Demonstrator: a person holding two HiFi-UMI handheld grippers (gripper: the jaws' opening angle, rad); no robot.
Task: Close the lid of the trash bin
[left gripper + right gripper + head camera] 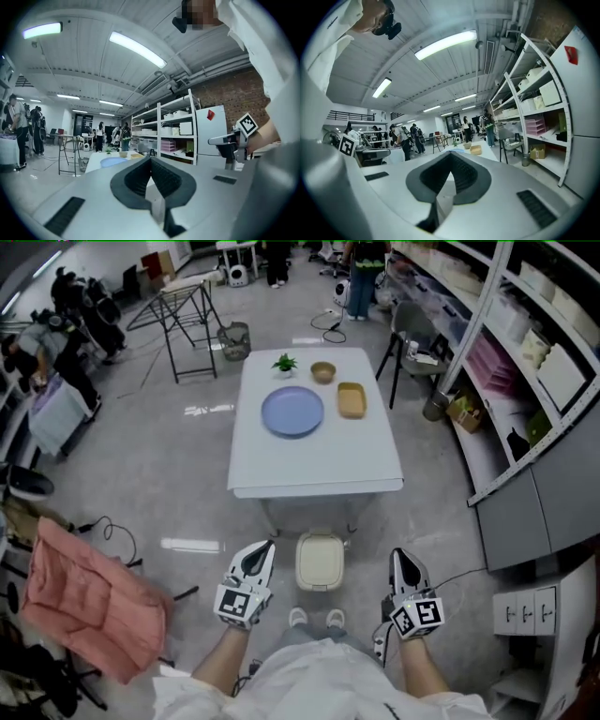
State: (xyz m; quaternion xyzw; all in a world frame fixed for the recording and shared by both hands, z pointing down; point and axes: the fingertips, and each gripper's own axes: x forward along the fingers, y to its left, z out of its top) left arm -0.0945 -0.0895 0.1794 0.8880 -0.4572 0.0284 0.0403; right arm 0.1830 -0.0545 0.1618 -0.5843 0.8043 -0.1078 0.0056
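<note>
Head view shows the trash bin (pixel 320 588) on the floor straight ahead of your shoes (pixel 298 617). Its cream lid (pixel 320 559) looks to lie flat on top, so I judge the closing done or nearly so, and whatever is inside the bin is hidden. Your left gripper (pixel 265 549) is just left of the bin and your right gripper (pixel 398 557) well to its right, neither touching it. A white table (pixel 314 470) stands just beyond the bin. On it a blue plate (pixel 292 412), a small wooden bowl (pixel 323 371) and a tan tray (pixel 352 399) all look empty, beside a little potted plant (pixel 285 363). Far beyond the bin, a wire basket (pixel 234 340) is too small to tell what it holds. Left gripper view has the left gripper (pixel 151 160) pressed shut with nothing between the pads. It looks level across the room, with the plate showing and no bin. Right gripper view gives the same: the right gripper (pixel 451 155) is closed and empty, with the tray past its tips and the bin out of sight. If the lid is not fully seated, you would reach down with neither gripper camera on the bin. An off-centre push could then tip the light bin or shove it against the table's legs.
</note>
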